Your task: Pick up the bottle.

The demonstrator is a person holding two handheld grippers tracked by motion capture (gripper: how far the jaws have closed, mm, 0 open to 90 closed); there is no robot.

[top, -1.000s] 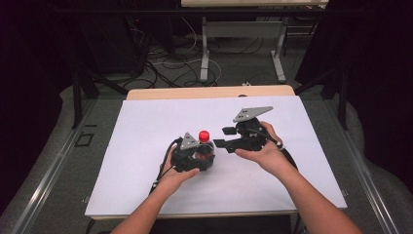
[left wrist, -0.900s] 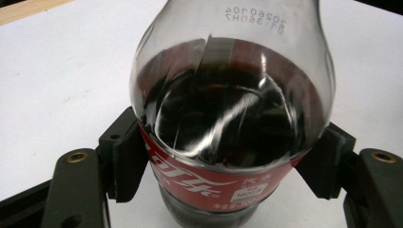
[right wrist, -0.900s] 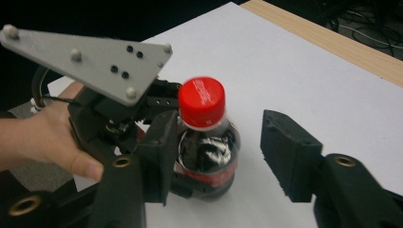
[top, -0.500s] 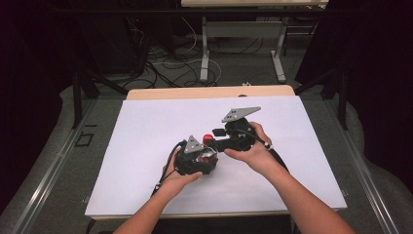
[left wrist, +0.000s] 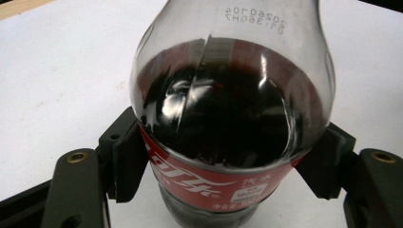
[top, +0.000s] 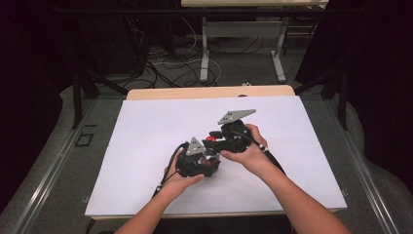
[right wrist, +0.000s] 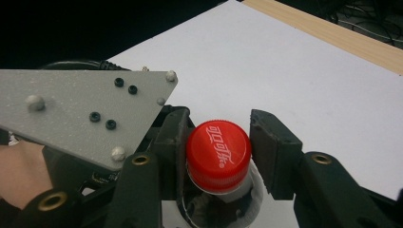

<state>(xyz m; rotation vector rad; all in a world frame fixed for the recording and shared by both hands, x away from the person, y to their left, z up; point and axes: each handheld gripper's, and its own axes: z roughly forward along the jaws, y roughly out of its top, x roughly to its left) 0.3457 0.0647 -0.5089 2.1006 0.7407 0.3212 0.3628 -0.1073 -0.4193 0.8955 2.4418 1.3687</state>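
- Red is the colour to look for first: the red cap (right wrist: 218, 154) tops the cola bottle (left wrist: 228, 123), and you can see its white lettering from above in the right gripper view.
- Dark cola fills the bottle to its shoulder, with clear glassy plastic above that line and a red label (left wrist: 209, 183) wrapped around the body below.
- You have the bottle standing on the white sheet (top: 146, 131), near the middle of it and slightly toward your edge.
- Your left gripper (left wrist: 228, 164) pinches the bottle at the label, one black pad pressed against each side of the body.
- Your right gripper (right wrist: 218, 147) has just been closing its jaws on the cap; the left pad touches the cap, the right pad sits just beside it, and whether that side presses I cannot tell for sure.
- From the high view, your left hand (top: 182, 175) is on the near side of the bottle and your right hand (top: 251, 153) just to the right of it, the two grippers meeting over it.
- A grey three-cornered plate (right wrist: 81, 111) on the left gripper shows just left of the cap in the right gripper view.
- Beyond the bottle, past the sheet's far edge, a strip of the wooden table (top: 209, 92) shows.
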